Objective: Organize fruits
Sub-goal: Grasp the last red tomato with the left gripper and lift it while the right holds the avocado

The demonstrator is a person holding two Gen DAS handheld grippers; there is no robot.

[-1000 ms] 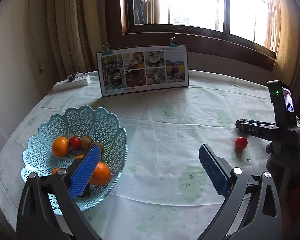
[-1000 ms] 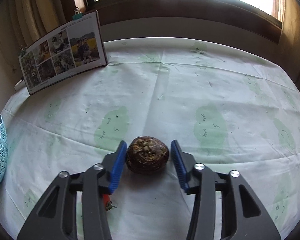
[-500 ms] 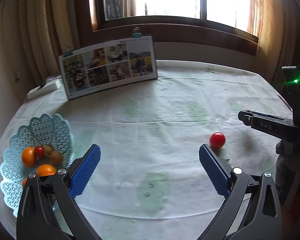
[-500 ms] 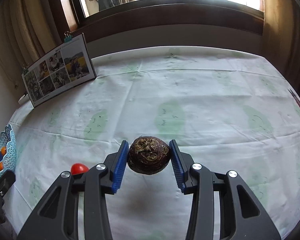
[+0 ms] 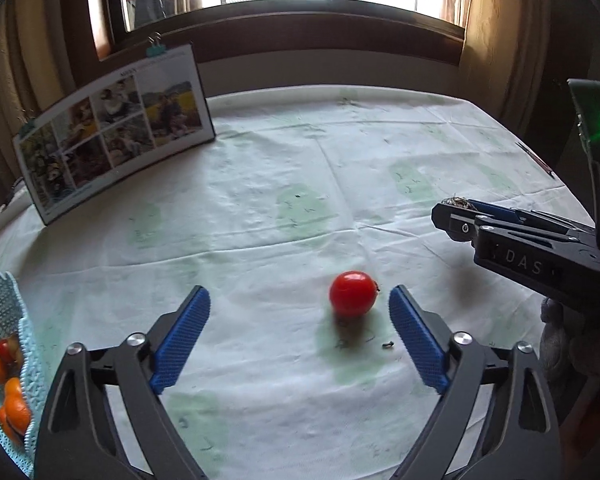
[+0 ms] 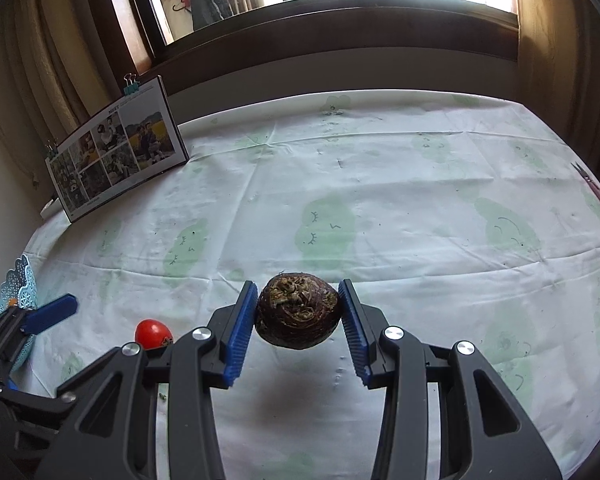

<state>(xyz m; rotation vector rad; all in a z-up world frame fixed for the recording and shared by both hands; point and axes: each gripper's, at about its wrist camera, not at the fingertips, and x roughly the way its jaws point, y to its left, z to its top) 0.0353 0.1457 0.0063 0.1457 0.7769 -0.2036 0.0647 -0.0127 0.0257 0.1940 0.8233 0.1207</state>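
Holding one brown fruit [image 6: 298, 311]; one tomato [image 5: 353, 293] loose.

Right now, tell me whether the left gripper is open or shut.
Open: the left gripper has its blue pads wide apart, the red tomato untouched between them.

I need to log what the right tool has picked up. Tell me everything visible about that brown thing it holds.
The rough, dark brown round root-like fruit has a fibrous, tan, scarred end facing the camera and a matte, ringed skin. It is clamped between the right tool's blue ribbed pads, one on each flank, and is lifted clear of the tablecloth, with its shadow on the cloth below. Nothing else touches it.
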